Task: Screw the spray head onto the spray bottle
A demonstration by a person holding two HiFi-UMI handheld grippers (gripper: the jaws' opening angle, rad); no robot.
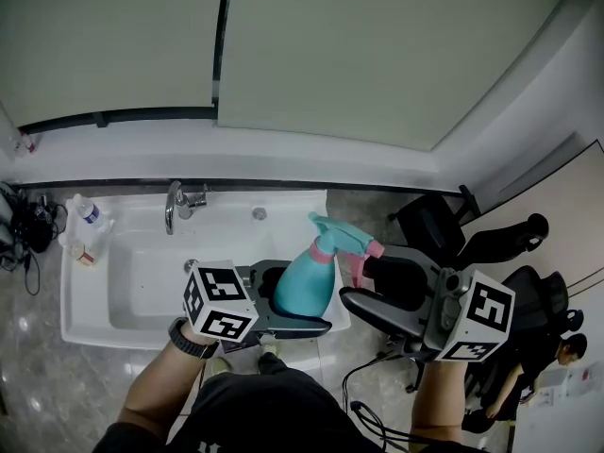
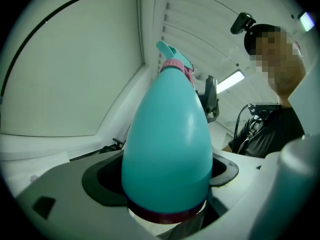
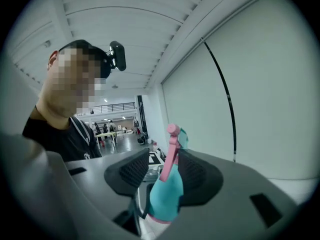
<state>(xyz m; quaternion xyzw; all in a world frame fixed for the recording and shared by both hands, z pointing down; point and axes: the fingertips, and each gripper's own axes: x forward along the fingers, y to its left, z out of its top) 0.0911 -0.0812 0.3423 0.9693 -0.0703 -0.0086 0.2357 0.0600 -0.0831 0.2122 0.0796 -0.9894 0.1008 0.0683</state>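
Observation:
A teal spray bottle [image 1: 307, 286] hangs tilted in the air over the sink's right end, its teal and pink spray head [image 1: 342, 236] sitting on the neck. My left gripper [image 1: 283, 300] is shut on the bottle's round body [image 2: 167, 144], one dark pad on each side. My right gripper [image 1: 363, 281] stands open around the spray head. In the right gripper view the pink trigger [image 3: 172, 149] lies between the two ribbed pads, close to the right pad, with a gap to the left pad. Where the head meets the neck is hidden.
Below the bottle is a white sink [image 1: 142, 281] with a chrome tap [image 1: 179, 204] and small bottles [image 1: 87, 213] on its left rim. Black office chairs [image 1: 444, 225] stand to the right, and a seated person [image 1: 557, 352] is at the lower right.

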